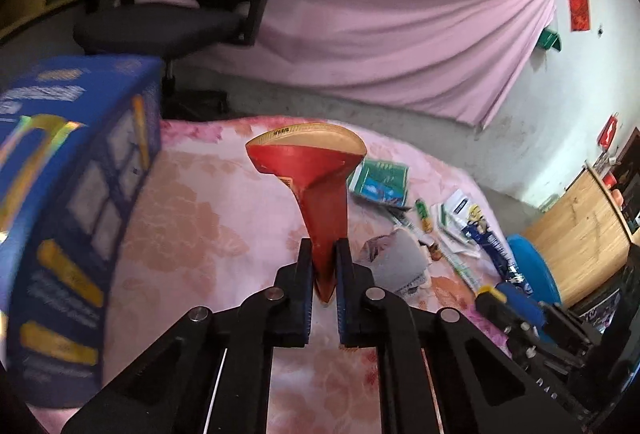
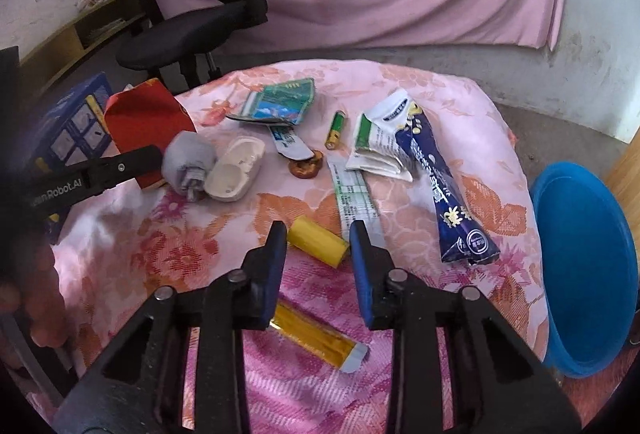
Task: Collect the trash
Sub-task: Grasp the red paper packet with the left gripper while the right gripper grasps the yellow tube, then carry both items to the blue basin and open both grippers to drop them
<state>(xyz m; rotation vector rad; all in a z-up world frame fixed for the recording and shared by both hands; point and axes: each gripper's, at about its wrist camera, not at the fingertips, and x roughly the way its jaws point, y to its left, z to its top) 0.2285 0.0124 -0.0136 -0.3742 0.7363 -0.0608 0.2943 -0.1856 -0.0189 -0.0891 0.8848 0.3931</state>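
My left gripper (image 1: 324, 246) is shut on the narrow end of a flattened red packet (image 1: 316, 169), which stands up above the pink flowered cloth (image 1: 208, 218). The right wrist view shows the same red packet (image 2: 140, 113) at the left. My right gripper (image 2: 318, 226) points down at the cloth, with a short yellow roll (image 2: 318, 244) lying crosswise between its fingertips. Both pads sit against the roll's ends. Scattered beyond are a green packet (image 2: 280, 101), a battery (image 2: 335, 129), a blue-and-white wrapper (image 2: 436, 177), a paper strip (image 2: 352, 193), an open white case (image 2: 236, 169) and a grey lump (image 2: 188, 157).
A blue box (image 1: 72, 193) stands close at the left of the red packet. A blue basin (image 2: 584, 274) sits at the cloth's right edge. A gold wrapper (image 2: 316, 338) lies under my right gripper. A black office chair (image 2: 200, 21) and pink curtain stand behind.
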